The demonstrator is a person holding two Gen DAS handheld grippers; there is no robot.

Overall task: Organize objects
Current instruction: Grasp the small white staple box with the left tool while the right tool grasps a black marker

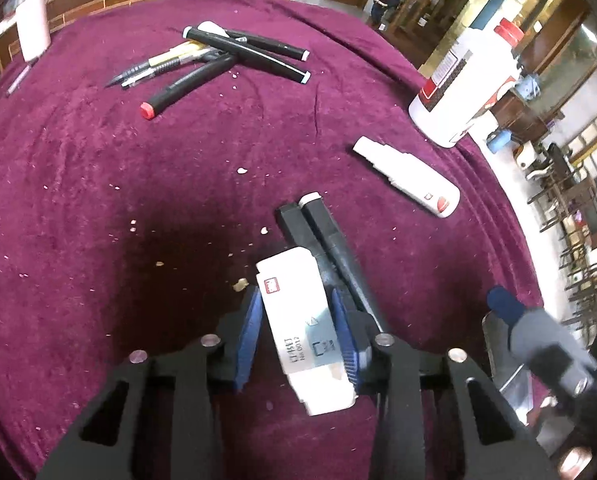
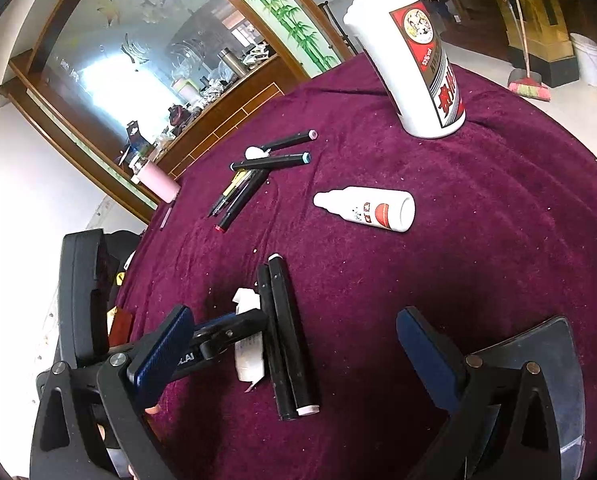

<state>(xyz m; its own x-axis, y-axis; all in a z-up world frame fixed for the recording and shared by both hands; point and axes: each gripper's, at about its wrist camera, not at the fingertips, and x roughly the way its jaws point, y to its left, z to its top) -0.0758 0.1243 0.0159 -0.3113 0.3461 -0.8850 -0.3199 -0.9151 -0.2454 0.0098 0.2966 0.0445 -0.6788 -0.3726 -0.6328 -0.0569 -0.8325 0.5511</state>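
My left gripper (image 1: 298, 316) is shut on a small white staple box (image 1: 302, 316) with a red logo, low over the purple tablecloth (image 1: 98, 200). Two black markers (image 1: 318, 232) lie side by side just right of the box, also in the right wrist view (image 2: 284, 336). My right gripper (image 2: 294, 344) is open and empty above the markers. The left gripper (image 2: 218, 332) and its box (image 2: 248, 356) show at lower left there. A pile of pens and markers (image 1: 214, 60) lies farther back (image 2: 254, 176).
A small white bottle (image 1: 410, 178) lies on its side to the right (image 2: 370, 208). A tall white liquor bottle (image 1: 462, 88) with a red cap stands near the table edge (image 2: 414, 60). A pink cup (image 1: 32, 26) stands at the far left edge (image 2: 158, 182).
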